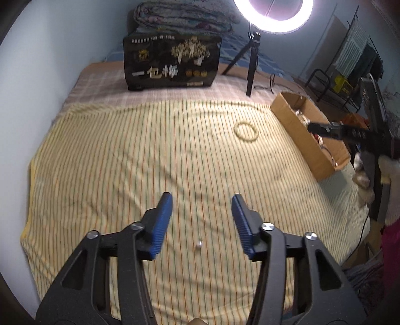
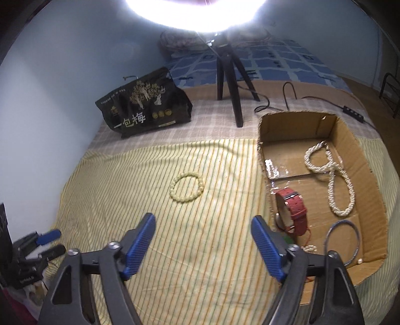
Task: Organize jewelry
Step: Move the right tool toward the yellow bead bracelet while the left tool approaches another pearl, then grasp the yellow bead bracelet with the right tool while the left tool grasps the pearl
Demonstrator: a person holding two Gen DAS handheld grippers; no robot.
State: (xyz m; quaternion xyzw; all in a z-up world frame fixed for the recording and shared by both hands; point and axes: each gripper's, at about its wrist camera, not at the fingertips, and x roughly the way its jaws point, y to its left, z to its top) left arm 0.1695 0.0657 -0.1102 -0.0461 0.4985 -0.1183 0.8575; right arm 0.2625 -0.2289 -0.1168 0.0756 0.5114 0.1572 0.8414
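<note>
The left gripper (image 1: 202,197) hangs over the striped cloth (image 1: 112,155), jaws apart and empty, a small pearl bead (image 1: 199,245) beneath; the right gripper (image 2: 203,221) gapes wide, empty, near the beaded bracelet (image 2: 187,186) beside the cardboard box (image 2: 350,140).

The ring light (image 1: 273,15) blows out white overhead, the room around it dim; edges bow and darken, everything slightly smeared.
</note>
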